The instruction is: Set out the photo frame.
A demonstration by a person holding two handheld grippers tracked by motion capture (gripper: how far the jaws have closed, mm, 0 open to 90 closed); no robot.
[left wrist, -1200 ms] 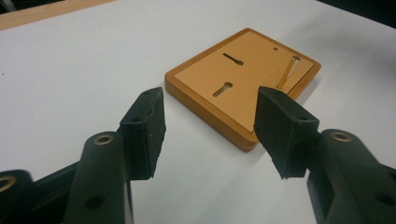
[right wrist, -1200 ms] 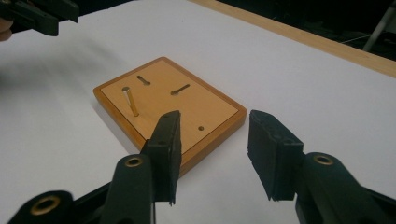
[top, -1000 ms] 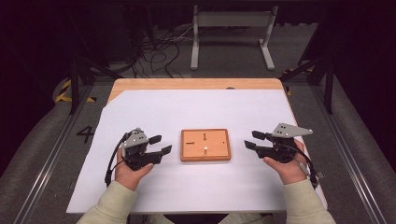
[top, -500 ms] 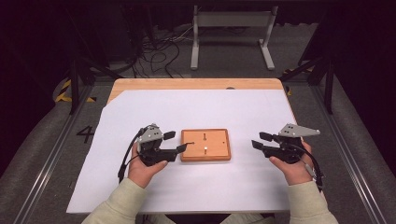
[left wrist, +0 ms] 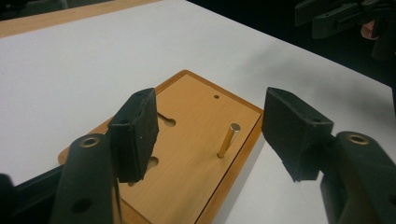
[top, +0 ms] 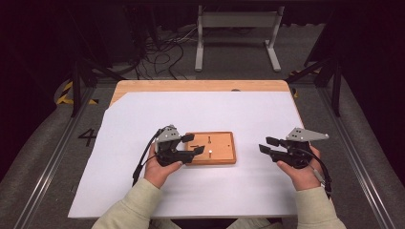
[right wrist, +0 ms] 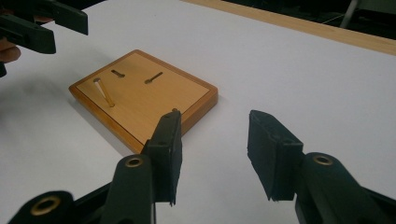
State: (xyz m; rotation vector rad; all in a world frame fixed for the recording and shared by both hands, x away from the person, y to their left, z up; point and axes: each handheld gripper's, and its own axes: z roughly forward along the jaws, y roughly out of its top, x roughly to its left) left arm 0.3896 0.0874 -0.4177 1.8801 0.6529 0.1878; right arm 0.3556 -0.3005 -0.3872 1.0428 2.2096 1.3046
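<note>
The left gripper [left wrist: 210, 135] has its jaws apart, closing in around the gold pin [left wrist: 229, 140], not holding it yet; the pin stands in the wooden board [top: 220, 153]. The right gripper [top: 265, 145] waits empty, jaws apart, to the right

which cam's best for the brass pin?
Left gripper view: the pin stands upright on the board, close and sharp. The right gripper view shows it small and farther off; in the high view it's a pale dot.

We view the desk [top: 143, 191] from a fixed camera above its near edge, facing forward and down. Each hand-held gripper camera sits low and close, facing inward; both share the wooden board [left wrist: 196, 154] with its upright pin [right wrist: 103, 92].
</note>
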